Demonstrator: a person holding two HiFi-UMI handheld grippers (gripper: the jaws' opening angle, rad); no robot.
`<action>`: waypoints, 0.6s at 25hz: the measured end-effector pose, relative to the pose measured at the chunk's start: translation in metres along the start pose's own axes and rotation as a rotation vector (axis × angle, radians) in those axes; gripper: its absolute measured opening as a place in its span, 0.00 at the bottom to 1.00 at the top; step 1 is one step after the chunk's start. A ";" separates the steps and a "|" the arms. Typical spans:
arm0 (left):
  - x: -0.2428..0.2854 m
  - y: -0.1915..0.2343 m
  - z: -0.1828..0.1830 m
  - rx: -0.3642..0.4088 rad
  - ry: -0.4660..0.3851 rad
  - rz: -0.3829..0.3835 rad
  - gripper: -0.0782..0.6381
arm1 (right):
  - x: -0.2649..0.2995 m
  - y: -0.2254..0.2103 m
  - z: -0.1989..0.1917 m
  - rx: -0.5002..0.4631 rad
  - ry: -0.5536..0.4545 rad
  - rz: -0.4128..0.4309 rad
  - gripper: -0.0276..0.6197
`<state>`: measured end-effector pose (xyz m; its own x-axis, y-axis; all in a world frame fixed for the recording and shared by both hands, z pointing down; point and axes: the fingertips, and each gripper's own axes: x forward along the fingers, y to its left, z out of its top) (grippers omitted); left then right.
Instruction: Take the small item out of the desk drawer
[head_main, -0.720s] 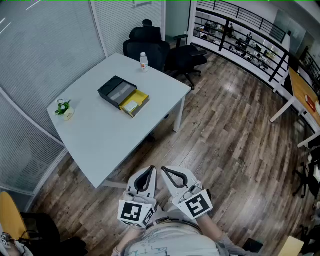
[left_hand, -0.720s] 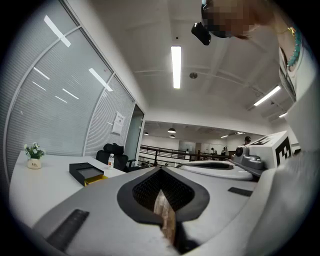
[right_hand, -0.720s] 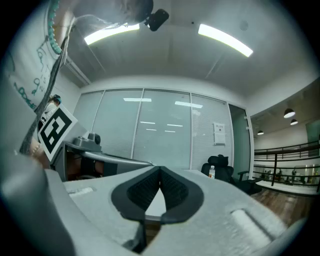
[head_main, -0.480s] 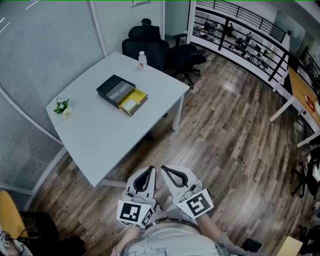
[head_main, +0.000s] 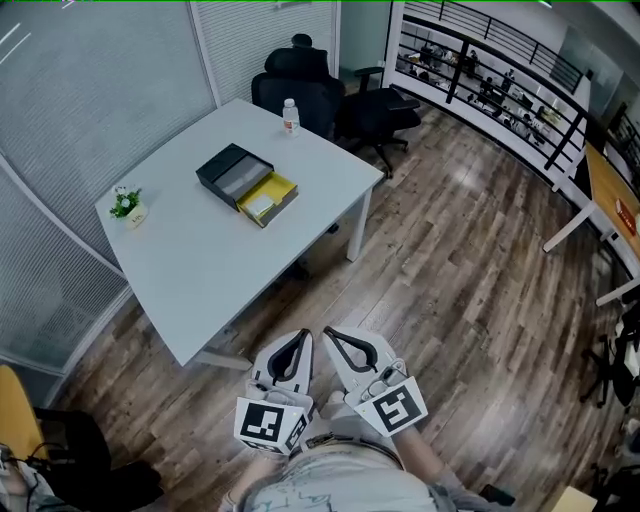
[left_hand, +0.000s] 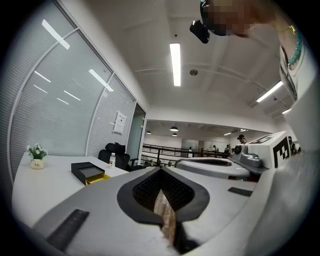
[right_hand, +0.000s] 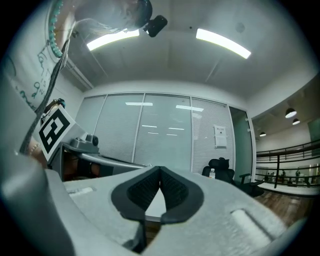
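White table, drawer box, bottle, potted plant

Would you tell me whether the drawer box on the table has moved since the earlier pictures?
No. The drawer box keeps its place between the plant and the water bottle.

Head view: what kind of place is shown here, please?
Probably an office meeting room: a white table with black office chairs at its far end, and partition walls covered with blinds.
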<state>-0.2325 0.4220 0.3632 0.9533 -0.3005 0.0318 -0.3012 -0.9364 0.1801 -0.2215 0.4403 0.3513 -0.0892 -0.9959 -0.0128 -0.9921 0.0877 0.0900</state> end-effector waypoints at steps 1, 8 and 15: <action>0.000 -0.001 -0.002 0.005 0.000 0.003 0.10 | -0.001 -0.001 -0.001 0.001 -0.002 0.002 0.05; 0.017 0.021 -0.002 -0.027 0.009 0.004 0.10 | 0.023 -0.016 -0.006 0.027 0.000 -0.009 0.05; 0.062 0.064 0.008 -0.032 -0.004 -0.035 0.10 | 0.071 -0.048 -0.005 0.009 -0.002 -0.036 0.05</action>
<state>-0.1928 0.3423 0.3689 0.9630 -0.2685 0.0211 -0.2668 -0.9402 0.2119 -0.1801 0.3653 0.3508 -0.0535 -0.9984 -0.0184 -0.9954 0.0519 0.0809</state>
